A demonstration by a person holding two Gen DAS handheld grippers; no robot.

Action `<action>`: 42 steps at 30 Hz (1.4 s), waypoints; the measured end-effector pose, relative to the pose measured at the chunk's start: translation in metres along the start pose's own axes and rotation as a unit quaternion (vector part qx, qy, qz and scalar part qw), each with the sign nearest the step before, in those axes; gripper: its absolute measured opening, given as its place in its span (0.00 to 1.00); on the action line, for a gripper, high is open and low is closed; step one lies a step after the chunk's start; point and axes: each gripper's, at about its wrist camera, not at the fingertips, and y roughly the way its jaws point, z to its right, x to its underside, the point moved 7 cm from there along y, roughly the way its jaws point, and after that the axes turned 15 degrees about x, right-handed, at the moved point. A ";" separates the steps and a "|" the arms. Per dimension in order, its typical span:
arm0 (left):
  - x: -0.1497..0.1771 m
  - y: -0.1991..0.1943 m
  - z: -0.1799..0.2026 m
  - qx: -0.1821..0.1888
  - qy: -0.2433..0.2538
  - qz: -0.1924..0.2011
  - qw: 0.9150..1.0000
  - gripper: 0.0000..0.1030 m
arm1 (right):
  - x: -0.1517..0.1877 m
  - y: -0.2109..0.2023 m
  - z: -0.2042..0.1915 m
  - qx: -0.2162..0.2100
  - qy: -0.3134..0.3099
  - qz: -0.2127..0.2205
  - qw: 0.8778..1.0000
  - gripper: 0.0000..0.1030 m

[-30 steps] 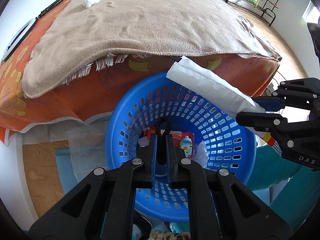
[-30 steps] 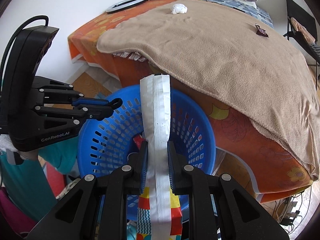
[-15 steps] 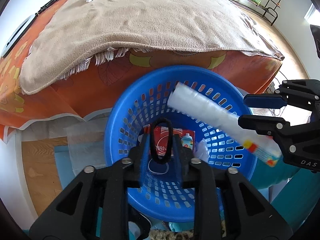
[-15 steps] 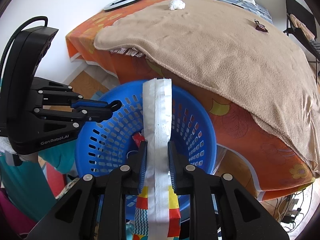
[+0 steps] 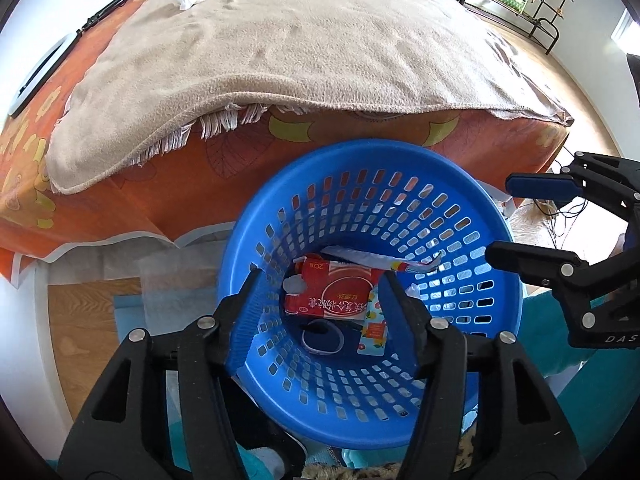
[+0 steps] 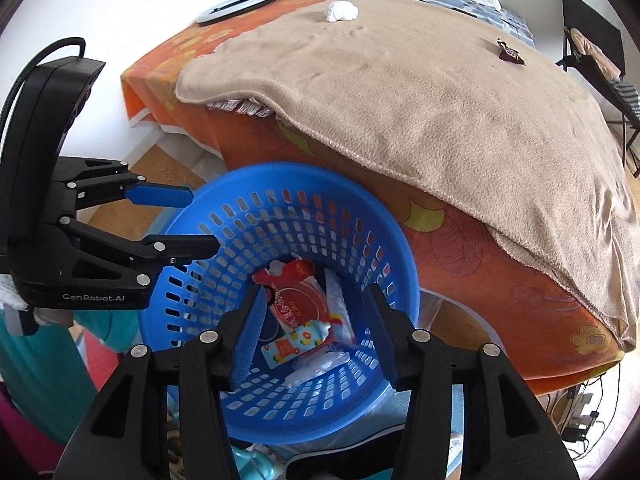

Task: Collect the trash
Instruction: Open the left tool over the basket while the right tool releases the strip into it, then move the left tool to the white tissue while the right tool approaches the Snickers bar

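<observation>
Left wrist view: my left gripper [image 5: 322,312] is spread wide, holding nothing, over the blue basket [image 5: 496,320]; red carton [image 5: 334,290] and white wrapper [image 5: 372,259] lie in its bottom.

Right wrist view: right gripper [image 6: 312,332] also gapes empty above the basket; crumpled tissue [image 6: 341,11] sits on the blanket [image 6: 440,100] beyond it.

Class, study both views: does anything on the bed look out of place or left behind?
Yes. A crumpled white tissue and a dark wrapper lie on the beige blanket, far from the blue basket that holds the other trash.
</observation>
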 end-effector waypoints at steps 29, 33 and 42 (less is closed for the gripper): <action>-0.025 -0.010 -0.005 0.004 -0.022 0.023 0.999 0.69 | -0.023 -0.010 0.039 0.070 0.072 -0.001 0.995 0.67; -0.036 -0.015 -0.005 0.006 -0.023 0.030 0.999 0.69 | -0.032 -0.014 0.045 0.071 0.077 0.004 0.995 0.67; -0.083 -0.033 -0.019 0.008 -0.028 0.055 0.998 0.69 | -0.064 -0.021 0.074 0.056 0.115 0.034 0.991 0.67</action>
